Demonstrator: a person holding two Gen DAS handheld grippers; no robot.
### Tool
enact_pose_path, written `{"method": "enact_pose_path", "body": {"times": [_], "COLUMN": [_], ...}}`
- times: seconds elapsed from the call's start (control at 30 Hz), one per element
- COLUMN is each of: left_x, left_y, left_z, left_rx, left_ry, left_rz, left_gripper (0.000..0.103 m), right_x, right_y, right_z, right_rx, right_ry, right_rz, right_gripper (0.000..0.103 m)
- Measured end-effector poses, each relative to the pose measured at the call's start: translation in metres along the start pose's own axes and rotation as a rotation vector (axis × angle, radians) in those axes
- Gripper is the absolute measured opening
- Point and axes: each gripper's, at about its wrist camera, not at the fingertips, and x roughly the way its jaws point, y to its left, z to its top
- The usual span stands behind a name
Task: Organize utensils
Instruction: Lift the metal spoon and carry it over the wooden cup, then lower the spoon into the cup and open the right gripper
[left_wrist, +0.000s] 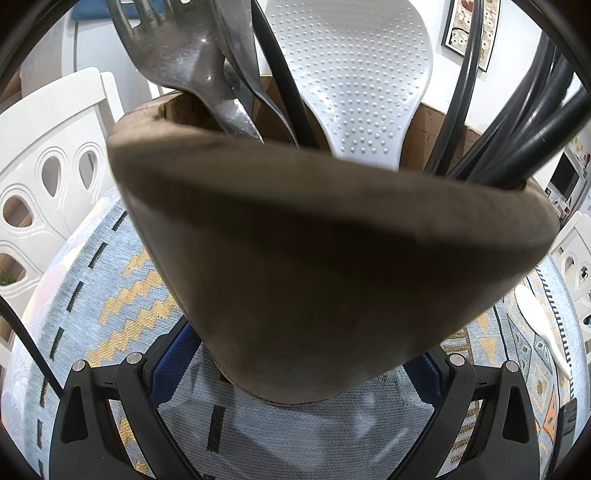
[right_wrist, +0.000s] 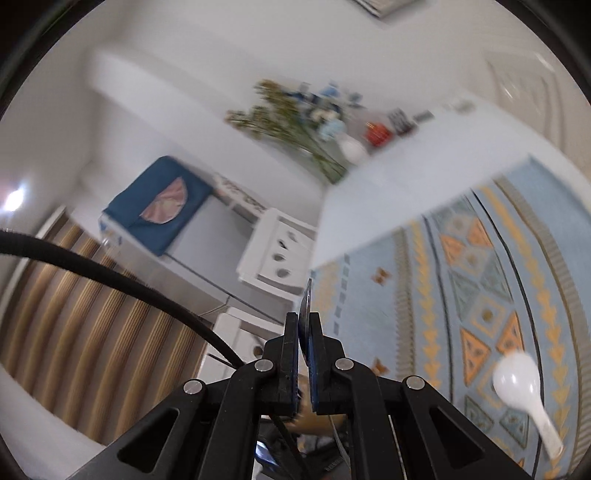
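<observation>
Two grippers, one job each. Right gripper (right_wrist: 304, 332): jaws closed almost fully on a thin dark flat utensil (right_wrist: 306, 301), seen edge-on, type can't be told; its tip pokes just past the pads, the rest hidden behind them. View is blurred. Right of those jaws, on the blue patterned woven tablecloth (right_wrist: 424, 280), lies a white ceramic soup spoon (right_wrist: 521, 384), not yet collected.

Left gripper (left_wrist: 295, 373): jaws spread wide around the base of a brown tapered utensil holder (left_wrist: 314, 258); blue pads sit at both sides, but real contact can't be told. Beyond the jaws, above the holder's rim: tarnished metal fork (left_wrist: 177, 48), white dotted plastic rice paddle (left_wrist: 354, 74), black handles (left_wrist: 528, 122) at right.

Step, as I judge it: carry the gripped piece over and drop it in the holder. Do it well: keep the grip firm, keep the left steady, aim for the gap between paddle and black handles, come in from above, release only once the tip is below the rim. Risk: snagging crowded handles.
</observation>
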Motion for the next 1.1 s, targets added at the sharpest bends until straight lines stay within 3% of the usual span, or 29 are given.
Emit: {"method": "enact_pose_path", "body": {"times": [0.2, 0.43, 0.83, 1.1], "left_x": [0.0, 0.001, 0.003, 0.002], "left_y": [0.0, 0.0, 0.0, 0.004], "left_z": [0.0, 0.0, 0.001, -0.005], "left_rx": [0.0, 0.0, -0.002, -0.003], "left_ry": [0.0, 0.0, -0.002, -0.003], "left_rz": [0.0, 0.0, -0.004, -0.006], "left_gripper": [0.1, 0.1, 0.1, 0.1], "right_x": [-0.003, 0.042, 0.103, 0.103], "right_y": [0.065, 0.108, 0.109, 0.099], "right_z": [0.002, -0.016, -0.044, -0.053], "right_rx": [-0.191, -0.313, -0.383, -0.386], "right_ry": [-0.116, -0.1, -0.015, 0.031], "right_rz": [0.024, 0.012, -0.02, -0.055], "right_gripper": [0.004, 0.004, 0.004, 0.004]}}
